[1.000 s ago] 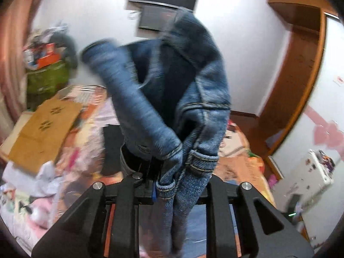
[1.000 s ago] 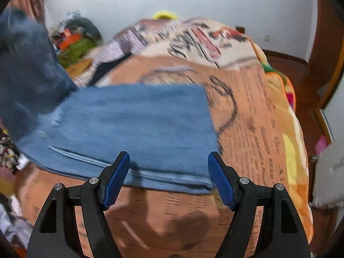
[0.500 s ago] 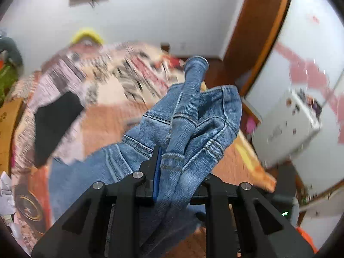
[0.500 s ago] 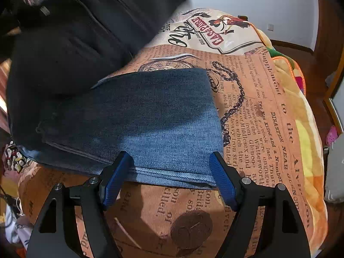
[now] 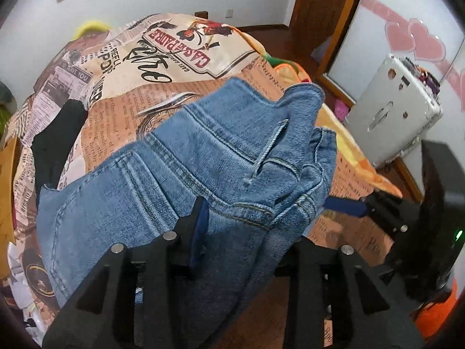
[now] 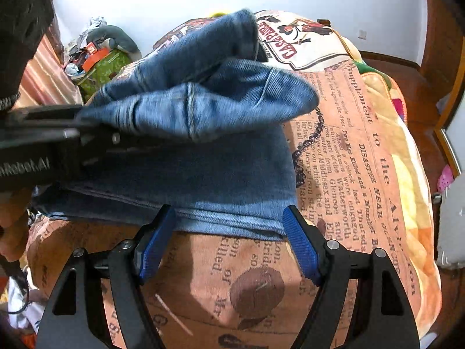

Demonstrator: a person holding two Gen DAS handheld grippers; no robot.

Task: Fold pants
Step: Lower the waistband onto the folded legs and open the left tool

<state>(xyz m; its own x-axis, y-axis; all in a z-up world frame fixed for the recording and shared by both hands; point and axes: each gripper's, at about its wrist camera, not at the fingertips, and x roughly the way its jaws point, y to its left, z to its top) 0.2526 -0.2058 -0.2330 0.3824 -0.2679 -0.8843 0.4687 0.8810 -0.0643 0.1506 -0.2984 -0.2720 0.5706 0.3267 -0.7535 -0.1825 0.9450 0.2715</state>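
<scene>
Pants: the blue jeans [image 5: 186, 157] are lying on the bed [image 5: 351, 174], spread over its printed newspaper-pattern blanket [image 6: 363, 151], with the lower layer resting flat near the bed's near edge and the waistband end being held up above it.
Left gripper: the left gripper [image 5: 241, 232] is gripping the bunched waistband, its jaws nearly closed on the denim; in the right wrist view it is reaching in from the left edge [image 6: 87, 136], holding the folded-over part above the flat layer.
Right gripper: the right gripper [image 6: 229, 244] is hovering at the near edge of the flat denim, its jaws standing wide apart and holding nothing; the blue pads [image 6: 299, 247] are sitting just beside the hem.
Bed surroundings: a black garment [image 5: 55, 142] is lying on the blanket toward the bed's left edge, and a white appliance [image 5: 392, 110] is standing on the floor beyond the right edge.
</scene>
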